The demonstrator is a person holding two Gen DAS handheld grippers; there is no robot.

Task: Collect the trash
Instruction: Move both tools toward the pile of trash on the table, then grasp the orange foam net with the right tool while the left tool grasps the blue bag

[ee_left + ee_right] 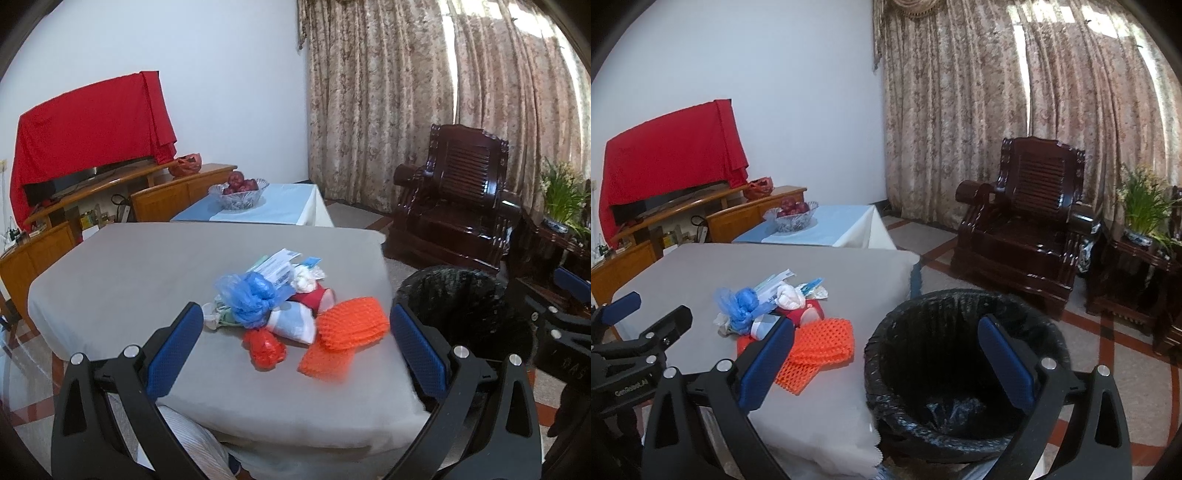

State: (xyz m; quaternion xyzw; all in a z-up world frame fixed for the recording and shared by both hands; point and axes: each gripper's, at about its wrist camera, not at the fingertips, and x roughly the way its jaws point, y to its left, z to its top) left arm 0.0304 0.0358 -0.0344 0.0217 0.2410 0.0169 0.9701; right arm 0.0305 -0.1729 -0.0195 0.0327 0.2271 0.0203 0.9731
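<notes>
A heap of trash lies on the grey-covered table (129, 273): orange foam netting (349, 325), a crumpled red bag (264, 347), a blue plastic bag (251, 299), a white tissue wad (304, 280) and paper wrappers (280, 264). My left gripper (295, 349) hangs open above the table's near edge, the heap between and beyond its fingers. My right gripper (886, 360) is open over the rim of the black-lined bin (960, 369), which stands on the floor right of the table. The orange netting (820, 343) lies just past its left finger. The left gripper (646, 325) shows at the right wrist view's left edge.
A second table with a pale blue cloth (273, 206) carries a glass bowl of red fruit (238, 190). A wooden TV cabinet (74, 218) under red fabric lines the left wall. A dark wooden armchair (1027, 229), a potted plant (1141, 210) and curtains stand right.
</notes>
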